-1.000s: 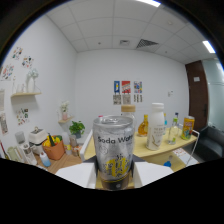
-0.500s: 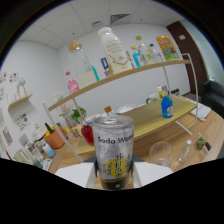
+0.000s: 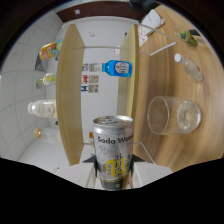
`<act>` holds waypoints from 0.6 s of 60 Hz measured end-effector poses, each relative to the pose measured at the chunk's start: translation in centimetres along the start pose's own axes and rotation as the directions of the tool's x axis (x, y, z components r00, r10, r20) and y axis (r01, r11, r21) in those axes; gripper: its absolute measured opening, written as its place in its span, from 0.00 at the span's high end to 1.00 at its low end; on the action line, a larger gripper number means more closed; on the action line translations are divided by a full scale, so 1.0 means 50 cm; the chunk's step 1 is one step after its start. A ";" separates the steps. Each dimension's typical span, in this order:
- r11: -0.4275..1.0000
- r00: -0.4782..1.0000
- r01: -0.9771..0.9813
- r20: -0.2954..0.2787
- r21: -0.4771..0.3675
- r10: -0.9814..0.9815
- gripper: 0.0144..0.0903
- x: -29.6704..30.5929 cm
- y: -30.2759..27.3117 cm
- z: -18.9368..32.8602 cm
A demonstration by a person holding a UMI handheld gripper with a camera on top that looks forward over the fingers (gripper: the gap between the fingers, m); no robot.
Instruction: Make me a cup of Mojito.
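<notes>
Clamping the soda can (image 3: 113, 150), the hand-held gripper (image 3: 113, 167) tips its top toward the glass (image 3: 172, 115).

The tool (image 3: 114, 167) is rolled hard onto its side, so that the room ahead of it appears turned roughly a quarter turn. Its two fingers (image 3: 92, 161) are closed against opposite sides of a soda water can (image 3: 113, 150), pressing it between them. The can sits square to the fingers, its top end pointing forward along them.
</notes>
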 end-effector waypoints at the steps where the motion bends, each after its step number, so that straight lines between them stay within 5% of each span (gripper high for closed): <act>1: 1.000 0.999 -0.030 0.013 0.000 0.030 0.52 -0.004 -0.002 0.001; 18: 0.846 0.829 -0.531 0.181 -0.044 0.529 0.52 -0.045 -0.040 -0.011; 36: 0.878 0.866 -0.478 0.156 -0.020 0.475 0.52 -0.044 -0.039 -0.008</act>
